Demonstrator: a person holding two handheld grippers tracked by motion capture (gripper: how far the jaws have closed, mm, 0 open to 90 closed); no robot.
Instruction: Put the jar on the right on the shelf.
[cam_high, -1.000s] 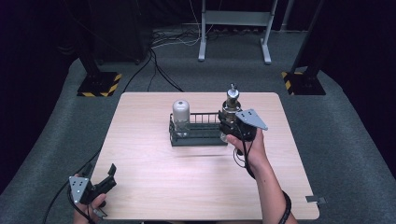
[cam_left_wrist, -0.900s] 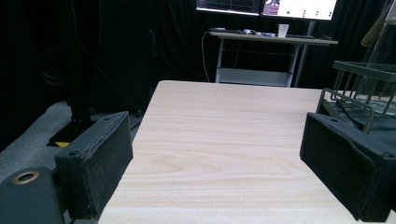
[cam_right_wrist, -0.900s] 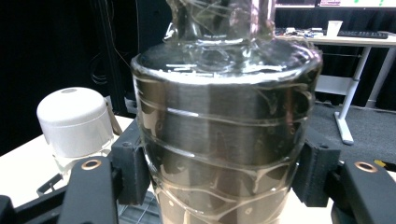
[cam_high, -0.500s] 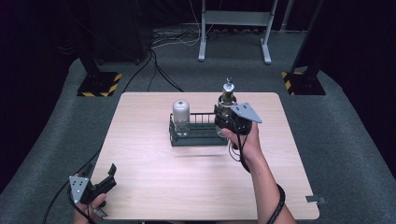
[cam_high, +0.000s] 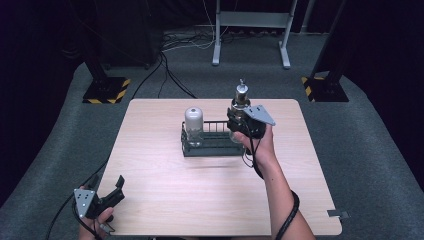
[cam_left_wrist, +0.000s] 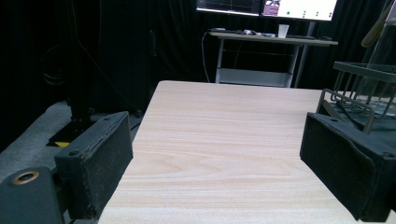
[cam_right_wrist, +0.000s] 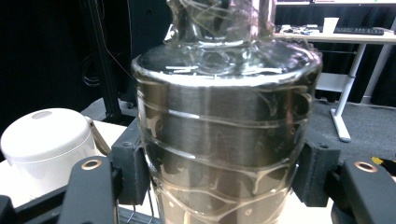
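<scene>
A clear glass bottle (cam_high: 240, 104) with a narrow metal spout stands upright at the right end of a black wire rack (cam_high: 210, 148). My right gripper (cam_high: 238, 126) is shut on the bottle's ribbed body (cam_right_wrist: 226, 126), one pad on each side. My hand hides its base. A glass jar with a white cap (cam_high: 194, 124) stands in the rack's left end and appears left of the bottle (cam_right_wrist: 44, 140). My left gripper (cam_high: 107, 182) rests open at the table's front left corner, nothing between its jaws (cam_left_wrist: 219, 154). The rack (cam_left_wrist: 359, 88) lies off to its right.
The light wooden table (cam_high: 165, 200) stands on grey carpet. Black stands with yellow-striped feet (cam_high: 104, 90) and a metal frame (cam_high: 250, 35) are on the floor behind it. A desk with monitors (cam_left_wrist: 271, 35) stands farther back.
My right gripper, still holding the bottle, has shifted a little toward the far side of the table and slightly left. The left gripper has stayed put.
</scene>
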